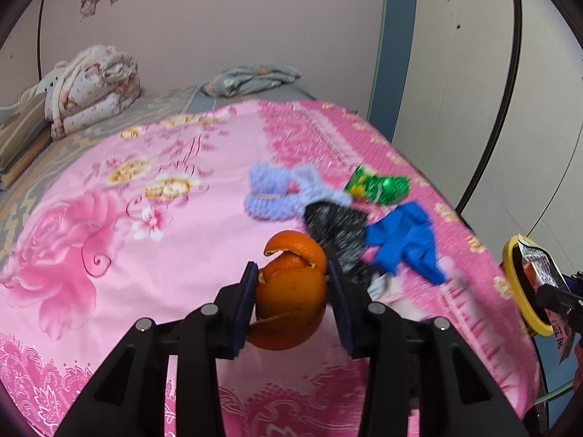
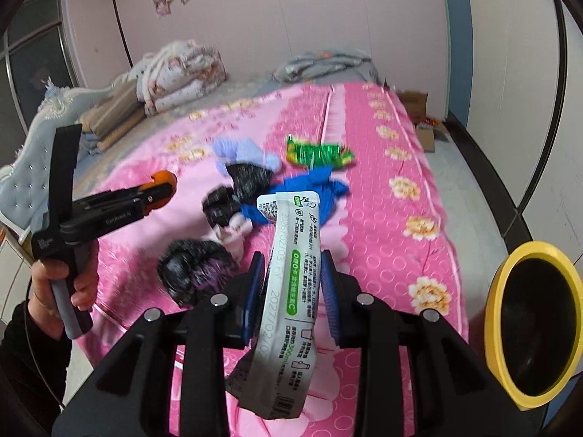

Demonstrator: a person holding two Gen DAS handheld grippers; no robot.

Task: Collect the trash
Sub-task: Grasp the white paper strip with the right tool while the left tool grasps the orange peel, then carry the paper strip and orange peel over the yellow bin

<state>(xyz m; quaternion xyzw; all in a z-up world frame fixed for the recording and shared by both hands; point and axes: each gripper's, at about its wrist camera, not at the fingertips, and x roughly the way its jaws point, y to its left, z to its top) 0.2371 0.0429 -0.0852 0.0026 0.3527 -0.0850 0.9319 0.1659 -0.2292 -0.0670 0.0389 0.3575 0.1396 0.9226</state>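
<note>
Gripping an orange peel (image 1: 291, 291) in my left gripper (image 1: 293, 291), pads pressed against it on both sides, curl of rind sticking up above the fingertips. It hangs over the pink floral bedspread (image 1: 145, 236).

My right gripper (image 2: 291, 291) is clamped on a white drink pouch (image 2: 291, 284), printed with green labels and a date; the pouch runs up between the fingers and droops down below them.

Remaining litter on the bedspread, from the left wrist view: green foil wrapper (image 1: 379, 185) at about 1 o'clock from the peel, blue glove (image 1: 404, 240) at 2 o'clock, black crumpled bag (image 1: 335, 229) just beyond my right finger, touching the glove. Lavender knitted piece (image 1: 280, 193) at 12 o'clock (yarn, not obviously rubbish). From the right wrist view a second black crumpled wad (image 2: 196, 269) lies at 9 o'clock of the pouch, and a small pale scrap (image 2: 237, 233) near it; blur hides what it is.

Yellow-rimmed bin (image 2: 528, 324) sits at 3 o'clock of my right gripper, off the bed's edge, dark inside.

Folded floral quilt (image 1: 91, 87) and grey folded cloth (image 1: 251, 78) at the far end of the bed, against the wall.
</note>
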